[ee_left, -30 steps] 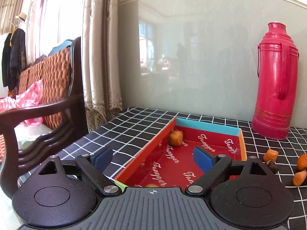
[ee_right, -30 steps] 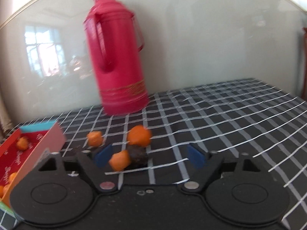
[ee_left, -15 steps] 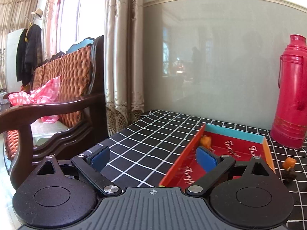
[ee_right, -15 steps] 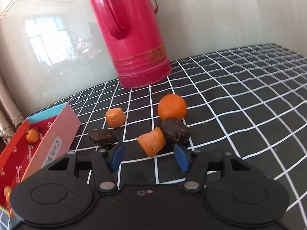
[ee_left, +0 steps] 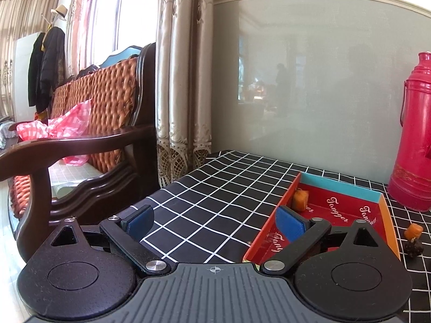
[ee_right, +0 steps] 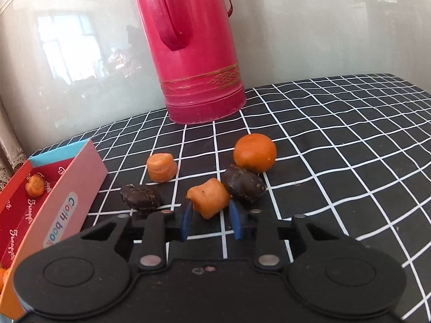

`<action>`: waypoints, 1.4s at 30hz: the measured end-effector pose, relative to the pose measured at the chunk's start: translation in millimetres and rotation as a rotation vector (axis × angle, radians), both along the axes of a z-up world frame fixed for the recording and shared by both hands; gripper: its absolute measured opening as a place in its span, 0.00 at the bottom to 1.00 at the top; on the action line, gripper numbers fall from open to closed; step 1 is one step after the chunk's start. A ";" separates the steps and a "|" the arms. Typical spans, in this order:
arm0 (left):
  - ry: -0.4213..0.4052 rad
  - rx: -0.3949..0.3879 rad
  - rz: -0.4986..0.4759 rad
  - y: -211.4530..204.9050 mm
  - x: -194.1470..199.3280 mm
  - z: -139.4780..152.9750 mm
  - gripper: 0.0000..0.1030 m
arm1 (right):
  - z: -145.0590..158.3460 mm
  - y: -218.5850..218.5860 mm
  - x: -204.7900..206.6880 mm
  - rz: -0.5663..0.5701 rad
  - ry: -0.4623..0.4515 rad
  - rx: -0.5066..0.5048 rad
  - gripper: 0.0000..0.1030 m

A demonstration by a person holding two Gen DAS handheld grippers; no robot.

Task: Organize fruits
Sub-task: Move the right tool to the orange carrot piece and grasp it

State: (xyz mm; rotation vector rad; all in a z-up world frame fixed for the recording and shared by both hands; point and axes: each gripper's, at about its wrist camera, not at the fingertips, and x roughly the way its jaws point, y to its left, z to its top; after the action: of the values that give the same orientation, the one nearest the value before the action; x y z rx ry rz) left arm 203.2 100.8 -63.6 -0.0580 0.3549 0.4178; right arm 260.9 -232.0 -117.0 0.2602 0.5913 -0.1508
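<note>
Right jaws closing on an orange chunk; left idle and wide.
Left view: your left gripper (ee_left: 214,219) has slid left off the box (ee_left: 342,188), fingers spread, holding nothing; one fruit (ee_left: 299,200) lies inside. Right view: your right gripper (ee_right: 210,219) has narrowed fast around the chunk (ee_right: 208,197), pads not clearly pressing yet. Dark pieces (ee_right: 243,181) crowd it, one touching; orange (ee_right: 254,153) and flask (ee_right: 194,53) stand behind.

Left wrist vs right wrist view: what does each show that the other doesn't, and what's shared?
Left wrist only: the wooden chair, curtain, and the open left gripper over the checked tablecloth.

Right wrist only: the right gripper, its jaws closing around an orange chunk, a round orange fruit, two dark pieces.

Both: the red tray and red thermos.
</note>
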 end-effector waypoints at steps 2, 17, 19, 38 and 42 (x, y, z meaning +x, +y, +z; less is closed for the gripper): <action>0.002 0.008 -0.003 -2.4 0.0 -0.4 0.93 | -0.3 0.0 1.9 0.010 0.003 -0.006 0.20; 0.016 0.005 -0.013 -6.6 3.3 -1.4 0.94 | 0.8 -2.0 16.9 0.068 0.013 0.041 0.26; 0.016 0.001 -0.017 -7.7 3.6 -1.3 0.94 | 1.4 -1.8 20.7 0.069 0.016 0.039 0.26; 0.036 -0.002 -0.035 -14.2 6.9 -3.8 0.94 | 5.4 0.3 38.2 0.086 0.021 0.073 0.50; 0.033 -0.011 -0.035 -14.3 7.5 -4.0 0.94 | 11.6 -1.8 32.1 0.079 -0.015 0.101 0.66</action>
State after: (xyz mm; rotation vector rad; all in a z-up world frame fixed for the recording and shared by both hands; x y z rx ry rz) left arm 210.6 86.5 -67.5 -0.0558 0.3905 0.3824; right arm 293.0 -233.8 -105.4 0.3347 0.5938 -0.0426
